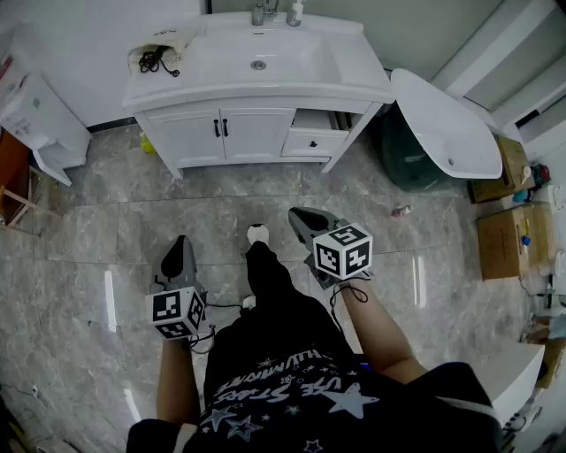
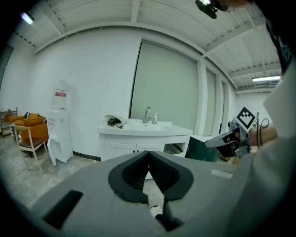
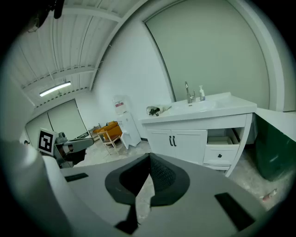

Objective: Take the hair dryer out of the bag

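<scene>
A clear plastic bag [image 1: 160, 55] with a black hair dryer and cord inside lies on the left end of the white vanity top [image 1: 292, 75]. It also shows small in the left gripper view as the bag [image 2: 113, 121] and in the right gripper view as the bag [image 3: 155, 110]. My left gripper [image 1: 179, 244] is shut and empty, held over the floor well short of the vanity. My right gripper [image 1: 297, 216] is likewise shut with nothing between its jaws. Both point toward the vanity, slightly downward. Each gripper is far from the bag.
The vanity has a sink, a tap [image 1: 262, 12] and a half-open drawer [image 1: 315, 131] on its right side. A white water dispenser [image 1: 40, 122] stands at left, an orange chair [image 2: 30, 132] beyond it. A white oval basin [image 1: 447, 124] and cardboard boxes [image 1: 506, 239] sit at right.
</scene>
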A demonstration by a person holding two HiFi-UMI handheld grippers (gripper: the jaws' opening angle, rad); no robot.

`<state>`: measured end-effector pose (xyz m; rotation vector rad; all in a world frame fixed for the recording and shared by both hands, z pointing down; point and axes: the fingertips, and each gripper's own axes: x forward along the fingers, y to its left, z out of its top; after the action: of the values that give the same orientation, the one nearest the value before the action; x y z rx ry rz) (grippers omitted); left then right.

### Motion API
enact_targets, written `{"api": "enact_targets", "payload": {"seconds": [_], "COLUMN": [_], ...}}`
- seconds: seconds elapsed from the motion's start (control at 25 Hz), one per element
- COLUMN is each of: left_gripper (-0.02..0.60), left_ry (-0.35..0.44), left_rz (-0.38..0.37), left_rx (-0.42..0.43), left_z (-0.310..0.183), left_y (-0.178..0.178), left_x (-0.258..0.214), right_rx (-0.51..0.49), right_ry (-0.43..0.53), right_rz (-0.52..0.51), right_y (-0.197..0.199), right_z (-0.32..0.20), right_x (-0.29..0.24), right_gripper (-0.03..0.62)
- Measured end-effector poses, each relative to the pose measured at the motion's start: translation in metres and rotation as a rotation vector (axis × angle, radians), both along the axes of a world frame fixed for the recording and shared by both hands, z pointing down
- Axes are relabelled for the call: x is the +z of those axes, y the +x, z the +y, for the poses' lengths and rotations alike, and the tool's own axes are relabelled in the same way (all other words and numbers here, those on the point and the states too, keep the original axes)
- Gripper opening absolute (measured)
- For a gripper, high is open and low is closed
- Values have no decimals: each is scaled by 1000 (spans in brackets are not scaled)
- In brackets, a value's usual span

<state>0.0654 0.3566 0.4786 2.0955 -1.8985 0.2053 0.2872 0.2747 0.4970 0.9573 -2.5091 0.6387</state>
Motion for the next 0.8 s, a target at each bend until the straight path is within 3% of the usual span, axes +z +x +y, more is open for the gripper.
{"api": "enact_targets", "payload": {"seconds": [0.44,0.8], "left_gripper": [21,25], "left_ry": [-1,32], "left_rz": [12,-15], "left_rx": [7,-8], "left_z": [5,-36], "left_y": [-1,-30], "left_x": [2,-7], "right_rx": [24,114], "right_ry": [10,40], "right_rz": [8,-73], "right_y": [1,-13], "right_z": [3,-56], "right_x": [-4,-22], "right_gripper": [0,2]}}
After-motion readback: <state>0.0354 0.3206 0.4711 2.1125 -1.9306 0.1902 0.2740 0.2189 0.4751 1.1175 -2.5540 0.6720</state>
